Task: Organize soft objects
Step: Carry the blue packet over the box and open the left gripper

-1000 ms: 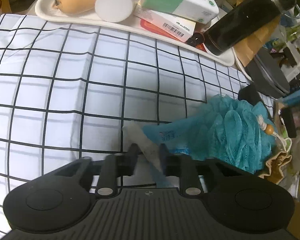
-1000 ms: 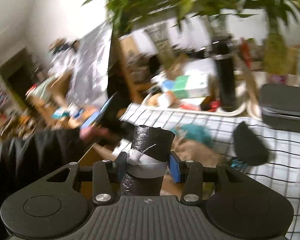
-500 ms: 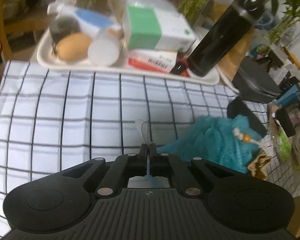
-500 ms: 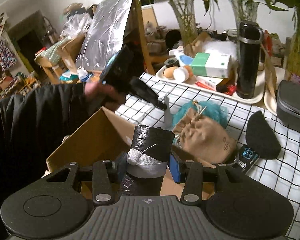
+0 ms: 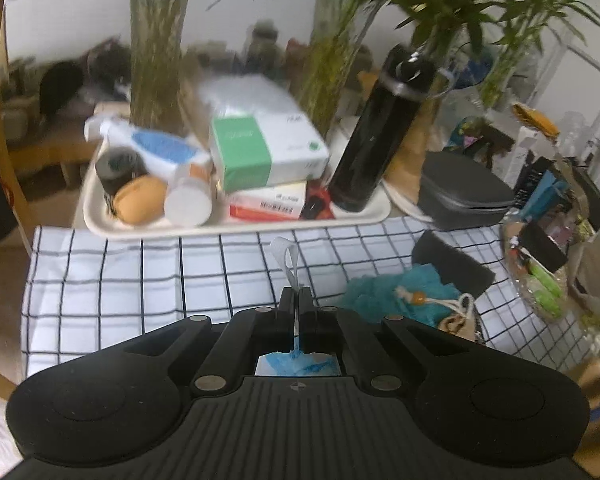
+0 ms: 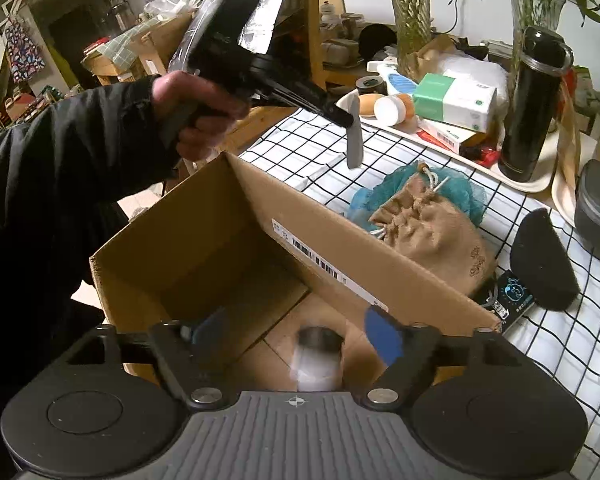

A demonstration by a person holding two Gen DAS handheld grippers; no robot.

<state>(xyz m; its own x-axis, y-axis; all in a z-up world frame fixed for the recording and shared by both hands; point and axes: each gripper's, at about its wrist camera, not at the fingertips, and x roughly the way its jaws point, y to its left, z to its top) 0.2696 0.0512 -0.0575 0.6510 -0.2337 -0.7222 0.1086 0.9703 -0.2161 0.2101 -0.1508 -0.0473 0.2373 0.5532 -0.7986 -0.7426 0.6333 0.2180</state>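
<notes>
A cardboard box (image 6: 220,256) fills the centre of the right wrist view, a blurred black roll (image 6: 319,360) inside under the released right gripper (image 6: 292,340). Right of it lie a burlap pouch (image 6: 432,236) and teal bath pouf (image 5: 396,296). At upper centre, the left gripper (image 5: 296,300) is clenched on a thin packet (image 6: 354,136).

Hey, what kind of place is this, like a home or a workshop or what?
Most likely a lived-in home, at a cluttered table. A checked tablecloth covers it, a tray holds toiletries and a tissue box, and glass vases of green stalks stand behind. Crowded shelves fill the background.
</notes>
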